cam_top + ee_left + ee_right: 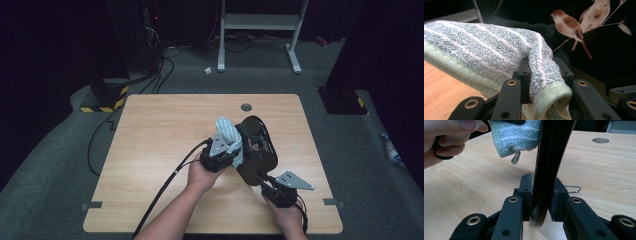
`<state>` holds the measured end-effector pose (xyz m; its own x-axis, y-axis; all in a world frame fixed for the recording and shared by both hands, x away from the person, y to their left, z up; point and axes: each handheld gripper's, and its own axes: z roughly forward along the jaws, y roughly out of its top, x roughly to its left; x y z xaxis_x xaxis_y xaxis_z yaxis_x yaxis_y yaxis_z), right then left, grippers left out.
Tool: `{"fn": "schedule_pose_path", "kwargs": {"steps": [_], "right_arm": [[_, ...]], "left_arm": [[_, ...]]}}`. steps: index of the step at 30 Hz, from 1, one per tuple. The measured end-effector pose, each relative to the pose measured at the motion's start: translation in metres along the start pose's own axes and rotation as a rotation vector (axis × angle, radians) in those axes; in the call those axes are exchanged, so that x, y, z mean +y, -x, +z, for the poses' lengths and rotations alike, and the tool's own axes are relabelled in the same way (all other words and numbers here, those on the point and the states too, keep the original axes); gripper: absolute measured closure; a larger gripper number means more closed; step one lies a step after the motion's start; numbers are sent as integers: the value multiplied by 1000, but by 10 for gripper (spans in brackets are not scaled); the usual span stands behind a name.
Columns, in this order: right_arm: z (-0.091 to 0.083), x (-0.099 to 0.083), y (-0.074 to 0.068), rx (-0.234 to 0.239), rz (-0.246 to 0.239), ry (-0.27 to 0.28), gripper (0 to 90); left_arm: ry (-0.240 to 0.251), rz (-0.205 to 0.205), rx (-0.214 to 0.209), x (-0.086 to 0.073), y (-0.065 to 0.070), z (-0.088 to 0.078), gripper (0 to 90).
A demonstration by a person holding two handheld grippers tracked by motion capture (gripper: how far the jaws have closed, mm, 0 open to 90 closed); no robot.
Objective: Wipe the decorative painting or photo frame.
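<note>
Wiping the lacquer tray, midway

Clamping the black bird-painted tray [257, 150] by its near rim, the right tool [267, 181] props it above the worktop [160, 135]. Farther on, the left tool [227, 150], clamped on a striped towel [227, 131], presses it against the tray's face; wiping looks underway.

Two black claws with brass-ringed screws, grey three-cornered plates, trailing black cables, bare forearms

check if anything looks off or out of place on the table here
One small oddity: a stray wire clip lies on the table behind the black tray that the right gripper clamps. Otherwise the cloth in the left gripper wiping the tray looks normal.
</note>
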<state>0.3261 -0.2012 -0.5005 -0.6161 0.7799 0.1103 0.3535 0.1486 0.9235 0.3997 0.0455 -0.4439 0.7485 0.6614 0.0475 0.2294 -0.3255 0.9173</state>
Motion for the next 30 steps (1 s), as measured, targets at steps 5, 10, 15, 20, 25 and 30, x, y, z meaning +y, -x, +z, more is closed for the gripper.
{"fn": "schedule_pose_path", "kwargs": {"steps": [5, 10, 15, 20, 25, 30], "right_arm": [[0, -2, -1, 1, 6, -4, 695], [2, -7, 1, 23, 29, -53, 618], [3, -13, -1, 31, 15, -93, 614], [2, -14, -3, 25, -7, -86, 740], [1, -13, -1, 1, 3, -81, 773], [1, -13, 2, 8, 7, -79, 777]], "left_arm": [[2, -4, 2, -1, 0, 0, 712], [3, -4, 2, -1, -1, 2, 711], [4, -6, 1, -2, -1, 2, 712], [5, -3, 0, -2, 0, 0, 712], [8, 1, -19, -2, 6, -1, 712], [33, 19, -87, 1, 30, -5, 712]]}}
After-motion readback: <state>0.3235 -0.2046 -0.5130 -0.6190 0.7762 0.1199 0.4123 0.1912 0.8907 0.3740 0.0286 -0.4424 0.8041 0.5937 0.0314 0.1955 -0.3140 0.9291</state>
